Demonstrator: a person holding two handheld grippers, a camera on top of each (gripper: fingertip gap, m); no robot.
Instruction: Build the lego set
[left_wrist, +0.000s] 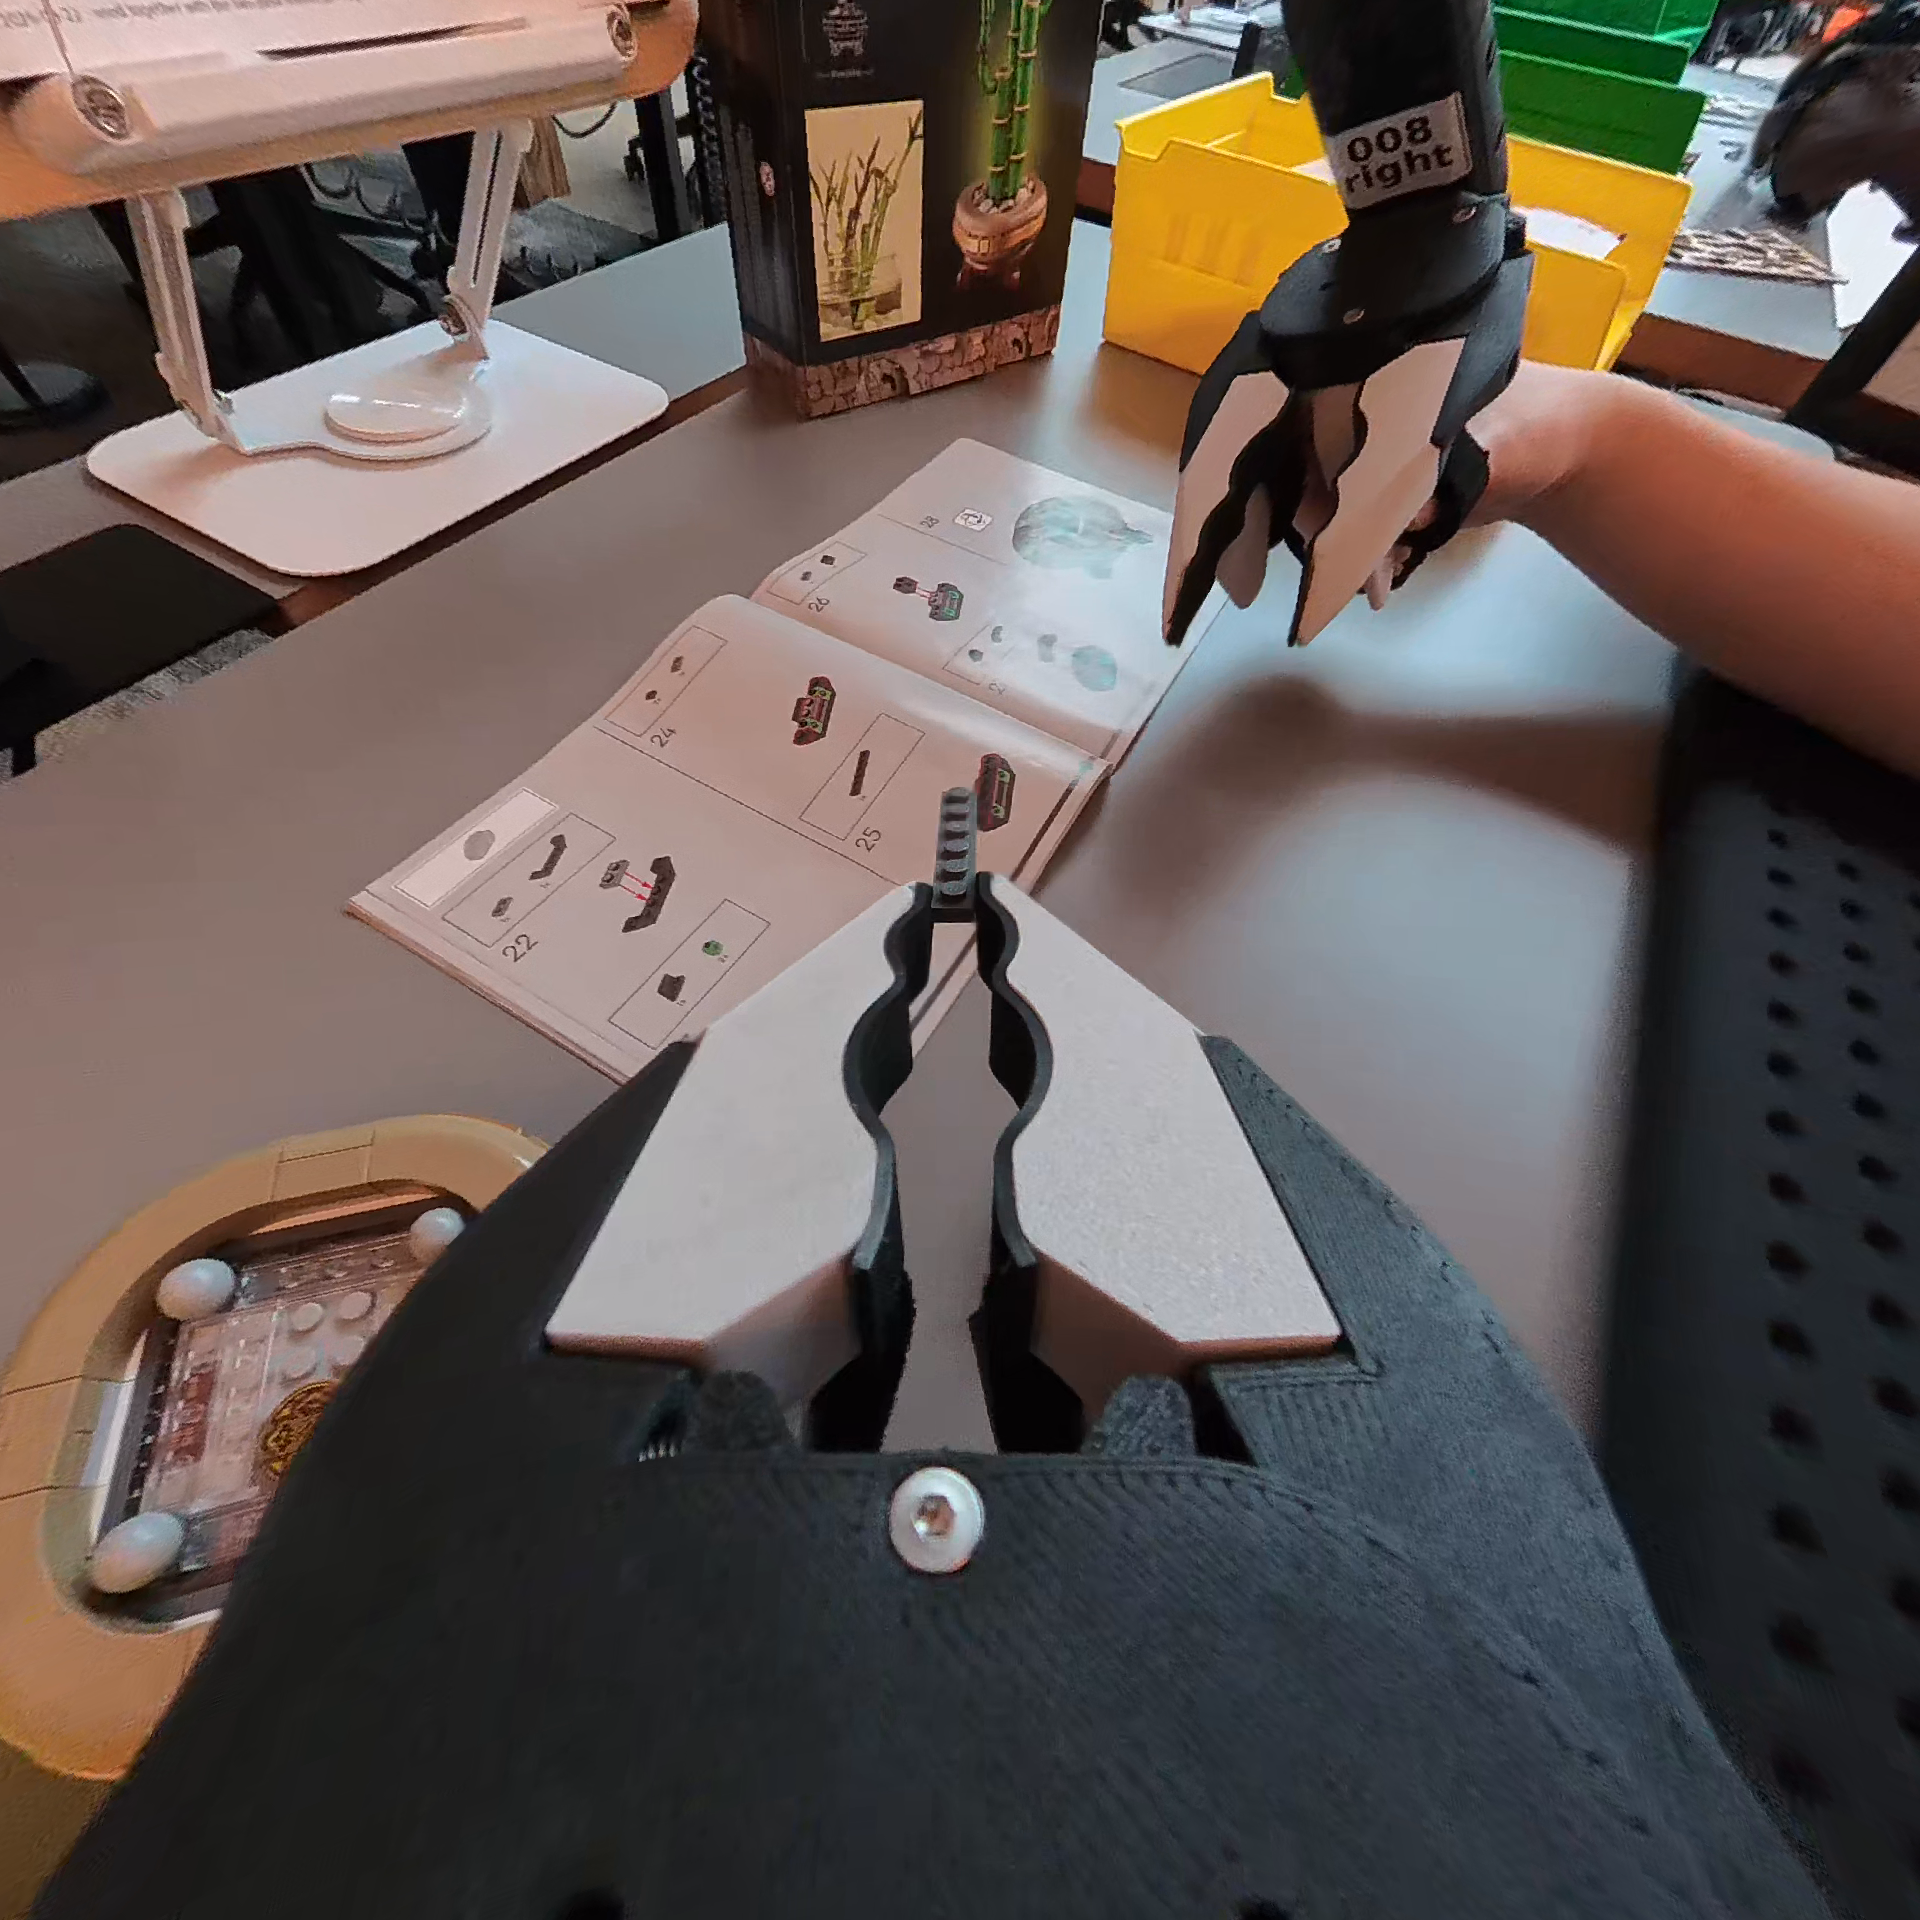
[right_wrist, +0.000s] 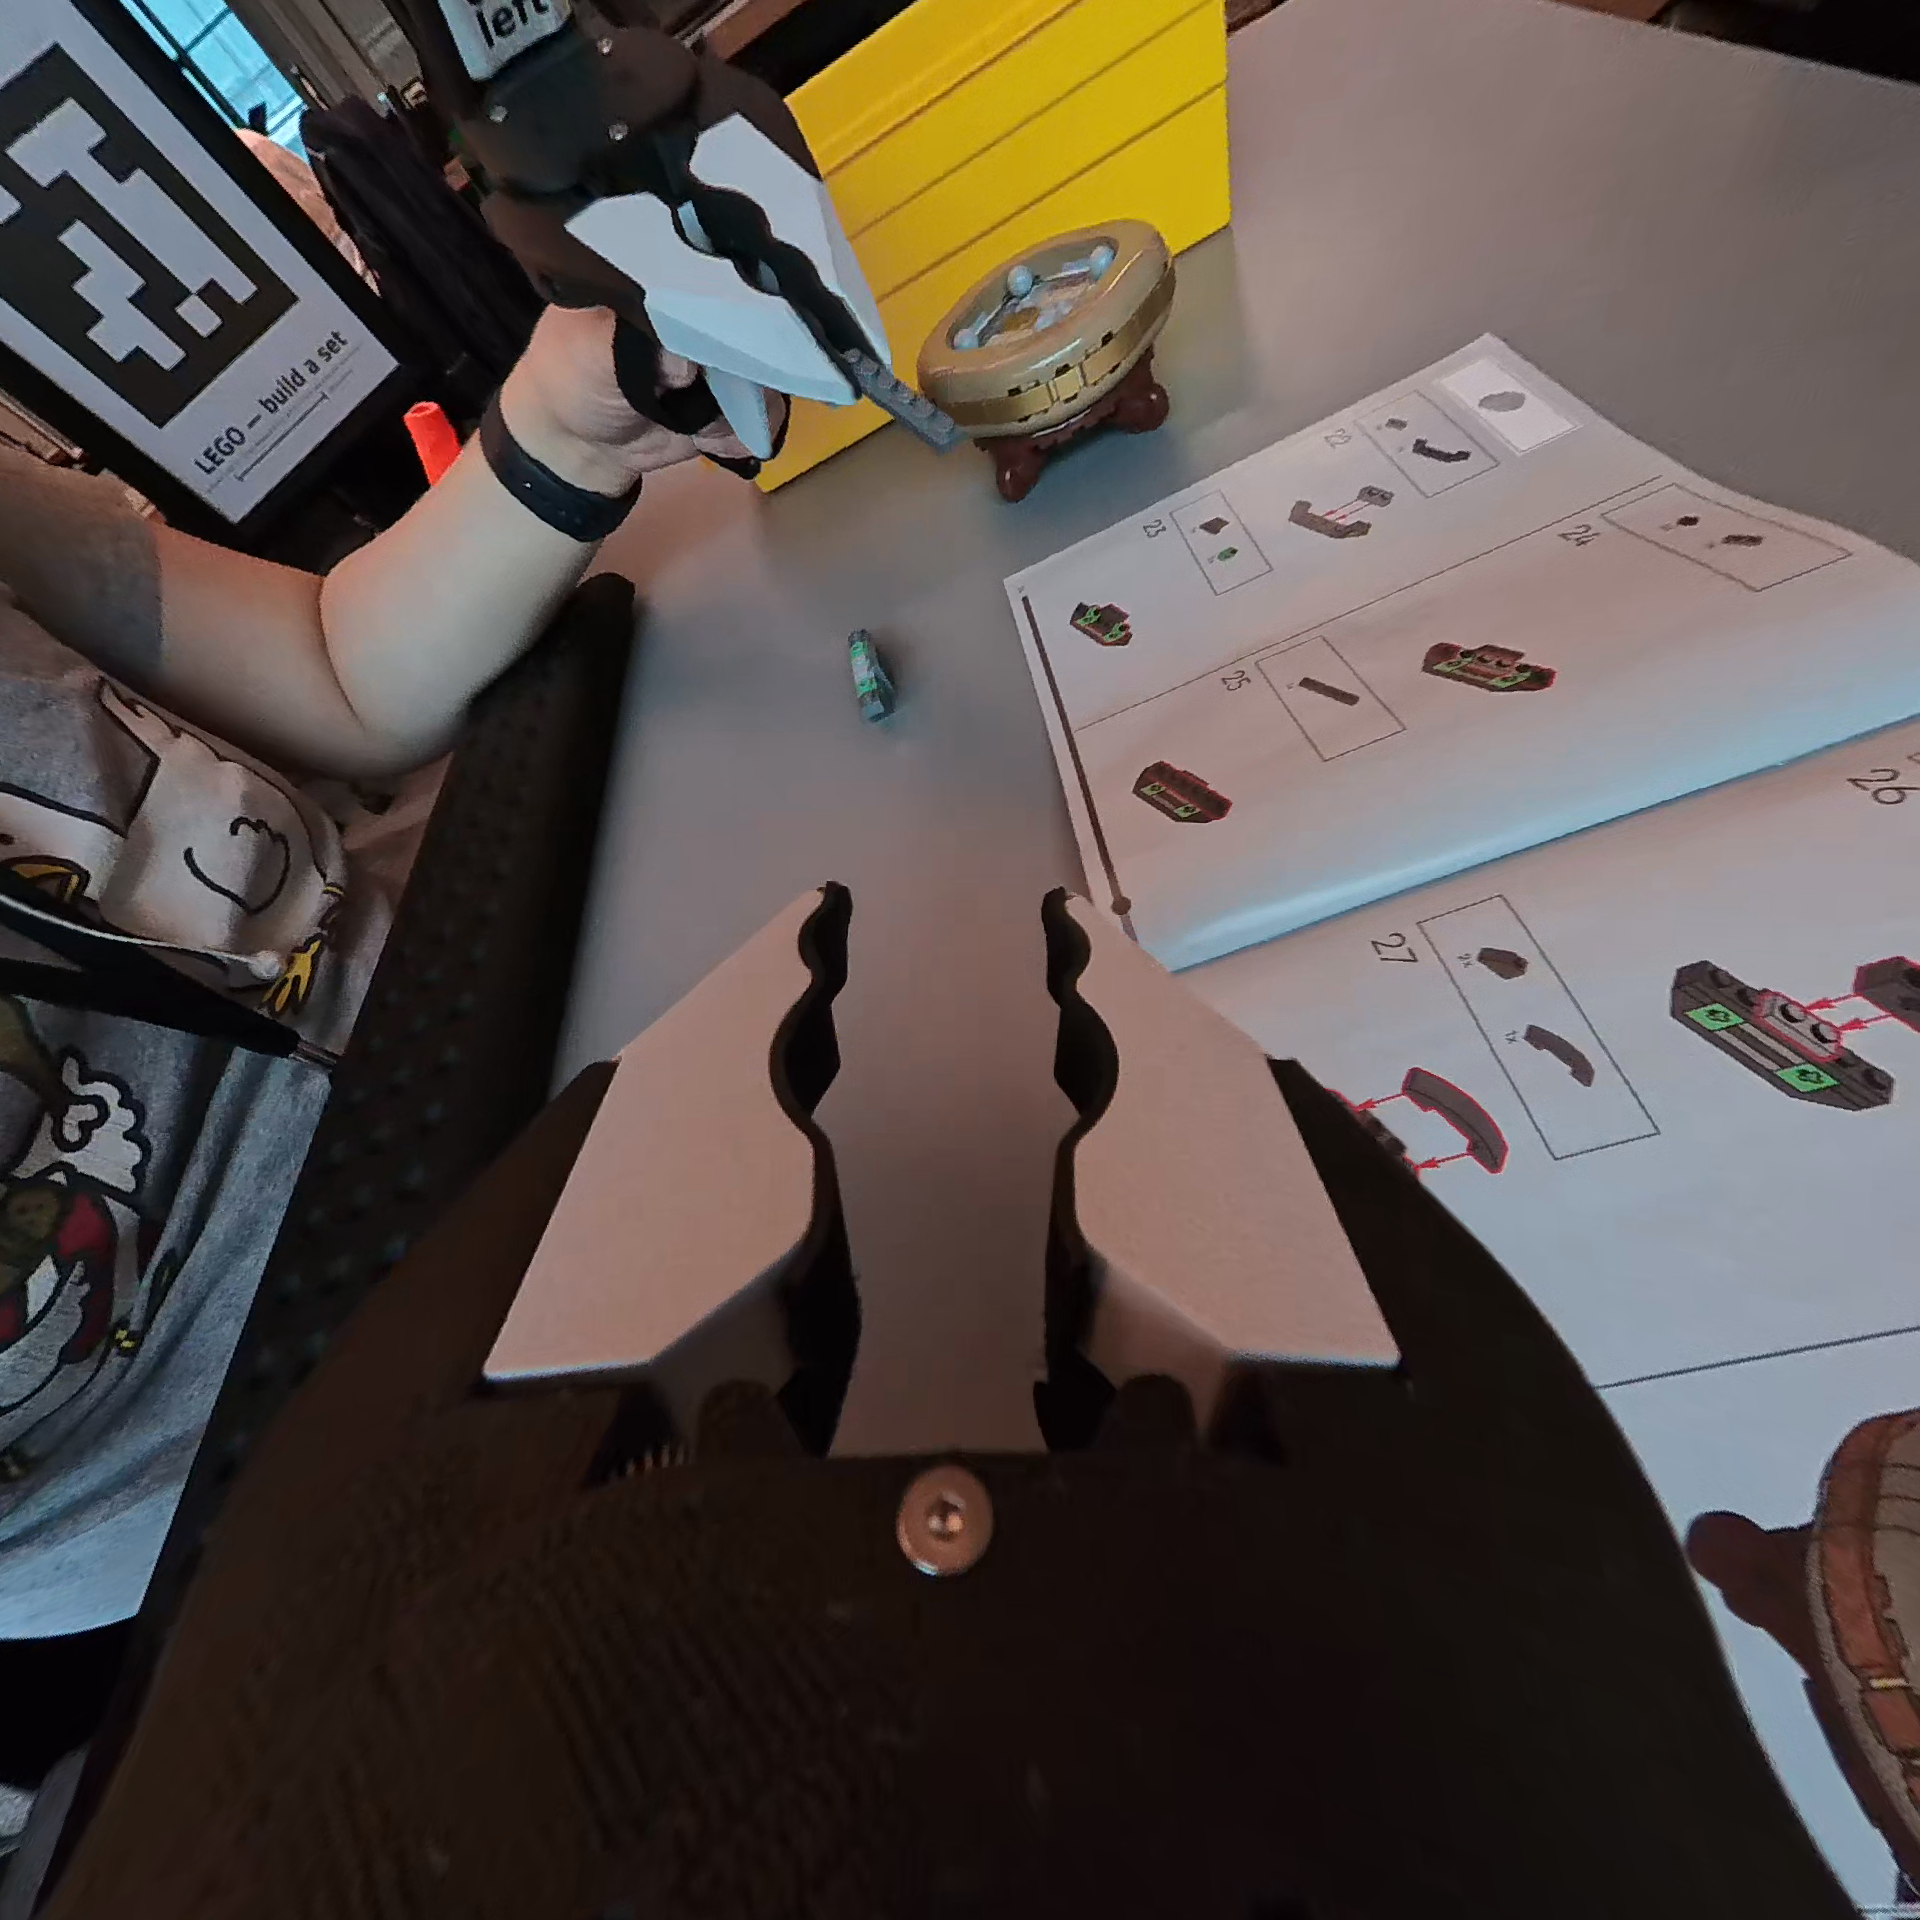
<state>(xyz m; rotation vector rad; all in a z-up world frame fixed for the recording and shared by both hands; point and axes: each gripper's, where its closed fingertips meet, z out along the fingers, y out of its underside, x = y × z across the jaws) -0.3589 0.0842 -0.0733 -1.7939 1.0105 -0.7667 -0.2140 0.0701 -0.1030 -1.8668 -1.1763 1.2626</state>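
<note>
Thin dark-grey studded plastic strip (left_wrist: 957, 844) being pinched endwise in left hand-held gripper (left_wrist: 953, 902); light, stiff, slippery; right hand-held gripper (right_wrist: 940, 904) hovering wide, empty

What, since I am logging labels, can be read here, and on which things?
I will not copy writing; these bear it:
Booklet: step numbers, legible.
Tag: short label, legible.
Second tag: cut off by the frame.
Sign: caption under a black-and-white pattern, legible.
Box: small print, blurred.
</note>
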